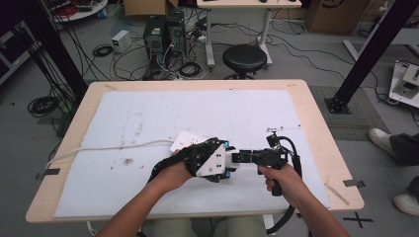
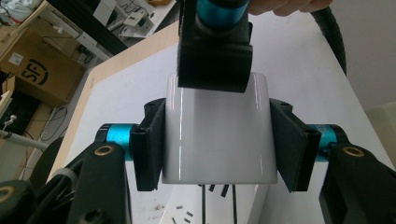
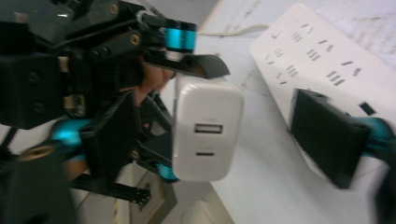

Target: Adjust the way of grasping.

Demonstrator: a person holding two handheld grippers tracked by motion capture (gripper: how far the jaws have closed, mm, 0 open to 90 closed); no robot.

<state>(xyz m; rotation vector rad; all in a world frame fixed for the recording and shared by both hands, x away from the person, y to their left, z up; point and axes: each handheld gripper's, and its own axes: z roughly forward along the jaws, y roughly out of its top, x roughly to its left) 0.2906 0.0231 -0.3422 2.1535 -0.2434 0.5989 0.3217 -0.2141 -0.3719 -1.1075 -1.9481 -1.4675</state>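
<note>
A white USB charger (image 2: 217,135) is clamped at both sides by my left gripper (image 2: 219,144), which is shut on it. In the high view the left gripper (image 1: 231,161) holds the charger (image 1: 230,156) just above the white mat, near the table's middle. My right gripper (image 1: 243,158) faces it from the right. In the right gripper view the charger (image 3: 208,128) shows its two ports and sits between the jaws of my right gripper (image 3: 219,135); the right-hand pad stands apart from it, so that gripper is open. A white power strip (image 3: 322,60) lies on the mat behind.
The power strip (image 1: 184,140) trails a white cord (image 1: 108,147) off the table's left edge. A white mat (image 1: 197,108) covers most of the wooden table (image 1: 316,113). Beyond the far edge stand a black stool (image 1: 244,58) and computer towers among cables on the floor.
</note>
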